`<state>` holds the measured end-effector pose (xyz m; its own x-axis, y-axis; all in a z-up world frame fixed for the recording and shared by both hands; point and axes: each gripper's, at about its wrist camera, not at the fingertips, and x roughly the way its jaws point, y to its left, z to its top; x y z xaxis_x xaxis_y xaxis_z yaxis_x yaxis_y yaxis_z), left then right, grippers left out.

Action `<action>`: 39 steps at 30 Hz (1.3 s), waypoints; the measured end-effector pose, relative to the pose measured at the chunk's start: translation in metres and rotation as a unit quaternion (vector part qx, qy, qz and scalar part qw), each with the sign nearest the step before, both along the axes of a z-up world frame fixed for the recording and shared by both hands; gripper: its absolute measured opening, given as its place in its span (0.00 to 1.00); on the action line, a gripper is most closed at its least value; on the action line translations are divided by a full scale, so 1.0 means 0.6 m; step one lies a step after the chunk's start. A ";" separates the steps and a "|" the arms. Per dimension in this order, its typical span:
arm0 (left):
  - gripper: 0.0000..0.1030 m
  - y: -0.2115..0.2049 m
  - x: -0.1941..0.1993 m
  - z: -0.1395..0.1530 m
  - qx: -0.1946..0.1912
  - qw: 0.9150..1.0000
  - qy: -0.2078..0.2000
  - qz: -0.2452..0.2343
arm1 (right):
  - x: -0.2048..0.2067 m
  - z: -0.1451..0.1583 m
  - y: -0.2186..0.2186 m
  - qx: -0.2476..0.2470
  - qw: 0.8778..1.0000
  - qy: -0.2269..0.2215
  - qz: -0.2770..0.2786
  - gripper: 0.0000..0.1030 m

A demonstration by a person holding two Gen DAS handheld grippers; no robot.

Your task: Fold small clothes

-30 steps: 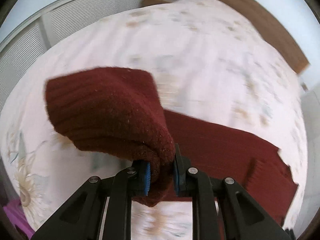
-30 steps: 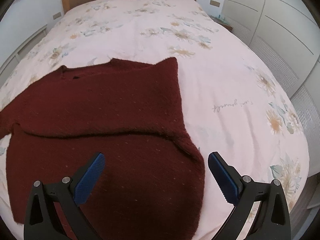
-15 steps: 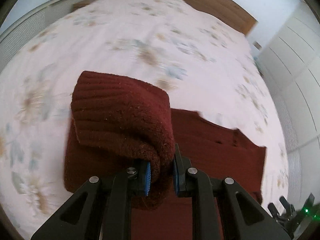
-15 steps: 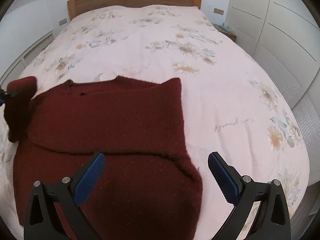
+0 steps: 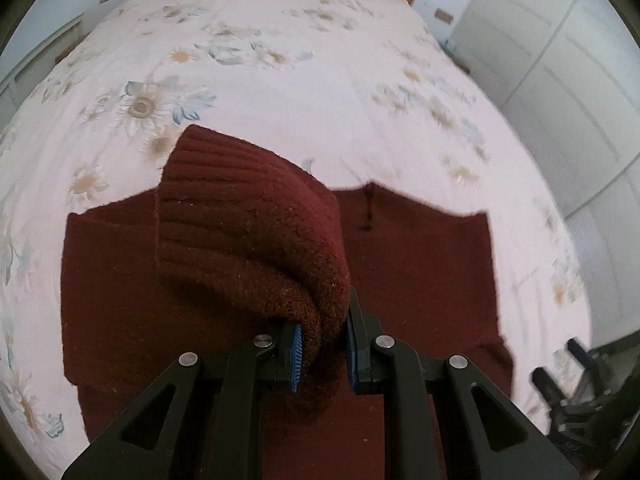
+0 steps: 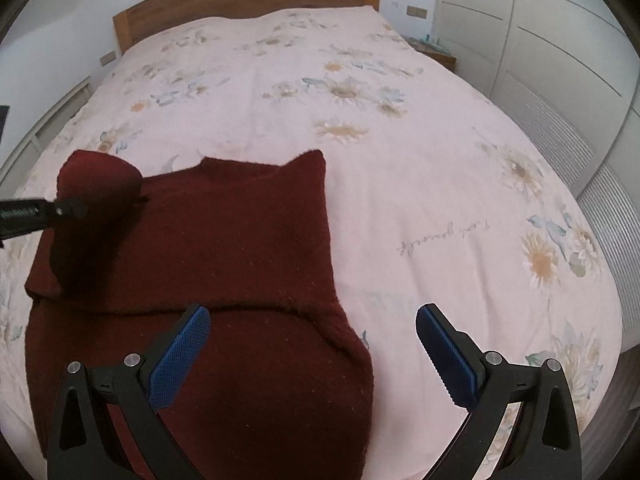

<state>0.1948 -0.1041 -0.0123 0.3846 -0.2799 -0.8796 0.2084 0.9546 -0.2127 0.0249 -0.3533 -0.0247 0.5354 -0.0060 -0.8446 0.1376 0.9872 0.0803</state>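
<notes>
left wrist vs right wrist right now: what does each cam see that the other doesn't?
Left wrist only: the left gripper shut on the ribbed sleeve cuff, pads pinching the knit close up.

Right wrist only: the right gripper open and empty above the sweater's lower right edge, the script print on the bedspread, and the folded sleeve crease across the body.

Both: the maroon sweater lying on the floral bedspread, the wooden headboard and the white wardrobe.

The sweater (image 6: 224,264) runs off the lower edge; its lifted sleeve (image 5: 248,232) hides part.
</notes>
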 end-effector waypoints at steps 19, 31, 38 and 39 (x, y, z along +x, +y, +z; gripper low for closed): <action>0.78 0.029 -0.019 -0.093 0.089 0.993 0.070 0.022 | -0.012 -0.034 -0.002 0.015 1.000 0.023 -0.010 1.00; 0.99 0.157 -0.062 -0.039 0.081 0.995 0.054 0.013 | -0.013 -0.029 0.019 0.014 1.000 0.026 0.003 1.00; 0.99 0.273 -0.069 -0.013 0.144 0.989 0.009 0.028 | -0.009 -0.025 0.047 0.009 0.999 0.026 0.020 1.00; 0.98 0.286 -0.072 -0.019 0.157 0.987 0.011 0.028 | -0.008 -0.026 0.050 0.007 0.999 0.028 0.021 1.00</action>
<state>0.1516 0.0674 -0.0238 0.3723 0.0290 -0.9277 0.1518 0.9841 0.0917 0.0199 -0.3231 -0.0401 0.4876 0.0278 -0.8726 0.0999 0.9912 0.0873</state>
